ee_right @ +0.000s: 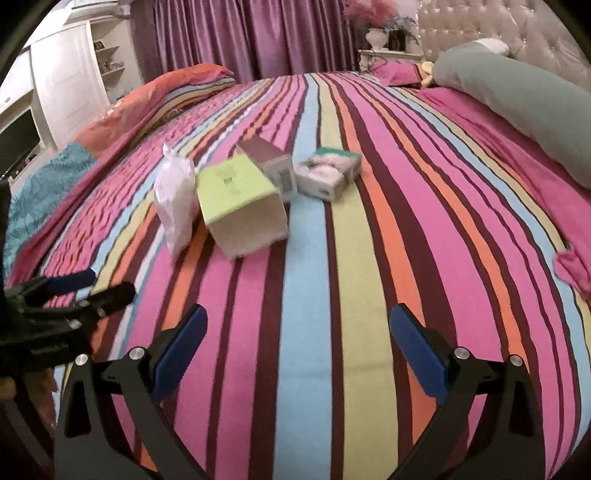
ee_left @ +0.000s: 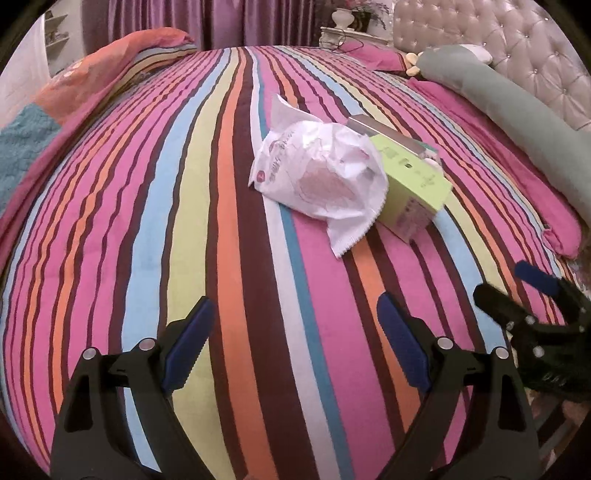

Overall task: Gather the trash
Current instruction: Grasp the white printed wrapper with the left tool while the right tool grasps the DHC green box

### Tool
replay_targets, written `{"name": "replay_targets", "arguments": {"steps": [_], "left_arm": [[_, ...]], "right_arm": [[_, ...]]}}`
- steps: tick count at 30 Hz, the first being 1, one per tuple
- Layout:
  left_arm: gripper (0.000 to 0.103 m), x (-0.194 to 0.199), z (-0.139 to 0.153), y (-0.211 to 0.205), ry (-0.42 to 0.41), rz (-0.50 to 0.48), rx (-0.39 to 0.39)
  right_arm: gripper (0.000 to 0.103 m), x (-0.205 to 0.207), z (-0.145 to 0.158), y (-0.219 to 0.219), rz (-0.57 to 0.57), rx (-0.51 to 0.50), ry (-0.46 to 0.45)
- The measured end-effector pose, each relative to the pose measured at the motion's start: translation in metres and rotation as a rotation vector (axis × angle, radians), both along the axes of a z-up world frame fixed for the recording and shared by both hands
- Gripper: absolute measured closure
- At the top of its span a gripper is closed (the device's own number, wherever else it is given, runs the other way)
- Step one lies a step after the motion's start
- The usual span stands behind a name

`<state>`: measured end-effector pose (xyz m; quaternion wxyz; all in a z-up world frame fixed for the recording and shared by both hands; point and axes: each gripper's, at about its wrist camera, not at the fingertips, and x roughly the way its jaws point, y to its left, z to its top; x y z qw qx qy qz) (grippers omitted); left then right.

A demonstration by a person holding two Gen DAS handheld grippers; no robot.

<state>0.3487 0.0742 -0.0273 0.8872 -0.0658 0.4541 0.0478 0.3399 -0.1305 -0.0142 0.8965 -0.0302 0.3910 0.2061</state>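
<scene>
Trash lies in the middle of the striped bed: a crumpled white plastic wrapper (ee_left: 319,173) (ee_right: 175,201), a lime-green box (ee_left: 412,184) (ee_right: 242,206), a brown-and-white box (ee_right: 271,166) behind it, and a small green-and-white box (ee_right: 328,171) to the right. My left gripper (ee_left: 295,343) is open and empty above the bedspread, short of the wrapper. My right gripper (ee_right: 297,347) is open and empty, short of the boxes. Each gripper shows at the edge of the other's view, the right (ee_left: 517,288), the left (ee_right: 92,284).
The striped bedspread (ee_left: 184,221) covers the bed. A long grey-green bolster (ee_right: 517,107) and pink pillows lie by the tufted headboard (ee_right: 498,26) at right. A folded orange quilt (ee_right: 166,92) and teal blanket lie at left. Purple curtains, a nightstand and white shelves stand behind.
</scene>
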Motion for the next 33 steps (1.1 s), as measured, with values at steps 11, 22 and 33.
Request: {"name": "replay_targets", "arguments": {"steps": [11, 22, 33], "left_arm": [[0.016, 0.036, -0.005, -0.002, -0.041, -0.062, 0.014], [0.016, 0.06, -0.012, -0.003, -0.057, -0.115, 0.073], [0.016, 0.073, -0.009, 0.004, -0.113, -0.125, 0.101]], "right_arm": [[0.008, 0.033, 0.001, 0.019, 0.071, -0.018, 0.013], [0.008, 0.053, 0.0, 0.036, 0.152, -0.014, 0.034], [0.008, 0.073, -0.001, 0.054, 0.296, -0.041, 0.057]]}}
